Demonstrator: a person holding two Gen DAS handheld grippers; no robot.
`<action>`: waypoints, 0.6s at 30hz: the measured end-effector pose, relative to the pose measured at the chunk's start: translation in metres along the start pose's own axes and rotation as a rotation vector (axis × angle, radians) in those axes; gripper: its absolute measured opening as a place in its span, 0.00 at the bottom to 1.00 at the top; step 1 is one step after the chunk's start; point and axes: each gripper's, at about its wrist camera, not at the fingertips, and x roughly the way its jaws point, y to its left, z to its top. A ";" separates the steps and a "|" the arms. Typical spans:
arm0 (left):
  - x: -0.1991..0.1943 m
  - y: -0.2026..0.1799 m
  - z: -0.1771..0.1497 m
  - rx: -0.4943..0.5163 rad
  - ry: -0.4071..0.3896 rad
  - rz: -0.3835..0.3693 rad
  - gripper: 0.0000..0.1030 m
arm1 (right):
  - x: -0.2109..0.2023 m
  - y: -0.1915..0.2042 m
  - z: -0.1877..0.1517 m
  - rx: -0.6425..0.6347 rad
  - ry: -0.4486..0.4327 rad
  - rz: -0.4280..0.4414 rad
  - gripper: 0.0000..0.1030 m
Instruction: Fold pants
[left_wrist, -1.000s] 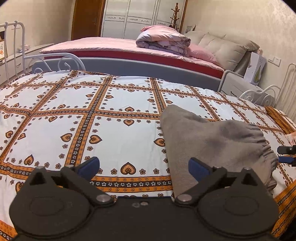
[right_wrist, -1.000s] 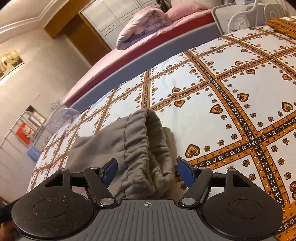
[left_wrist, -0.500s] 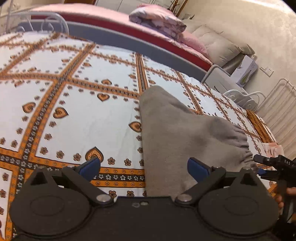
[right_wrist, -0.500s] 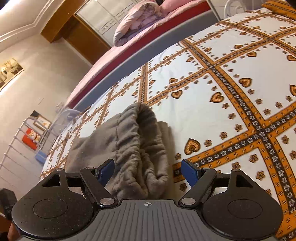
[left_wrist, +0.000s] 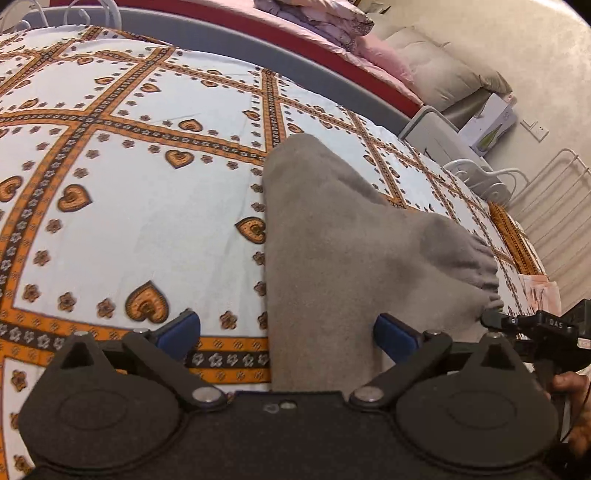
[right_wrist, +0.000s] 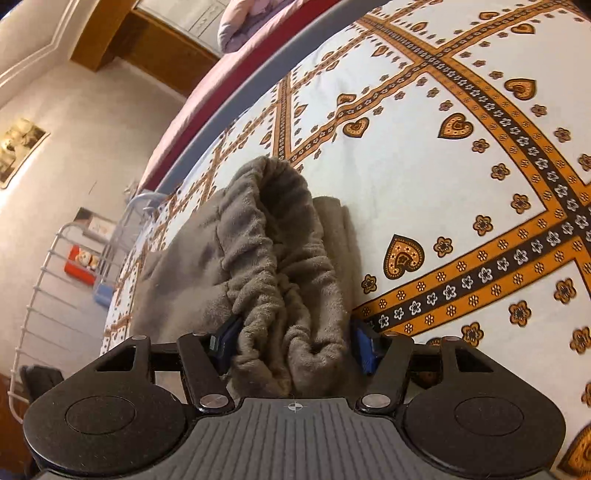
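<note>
Grey pants (right_wrist: 273, 258) waistband now between closing right tool (right_wrist: 293, 341) pads; left tool (left_wrist: 286, 332) agape, lower

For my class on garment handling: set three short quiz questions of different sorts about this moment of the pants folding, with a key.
1. True or false: the left gripper has clamped the grey pants.
2. Which part of the pants lies between the right gripper's fingers? A) a leg cuff B) the gathered elastic waistband C) a pocket
3. Fill in: the pants lie on a bedsheet printed with orange ____ and small flowers.

Key: 1 false, its jaws stand wide open, with only the pants' edge between them. 2 B, the waistband; the jaws have just been closing on it. 3 hearts.
</note>
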 end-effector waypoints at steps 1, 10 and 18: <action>0.003 -0.001 0.001 0.003 0.000 -0.011 0.93 | -0.001 -0.001 -0.001 0.010 -0.001 0.010 0.62; 0.031 -0.006 0.011 -0.002 0.011 -0.132 0.93 | 0.007 0.003 -0.007 -0.028 0.034 0.026 0.75; 0.036 -0.002 0.016 -0.073 -0.005 -0.195 0.63 | 0.014 0.017 -0.021 -0.105 0.034 0.004 0.48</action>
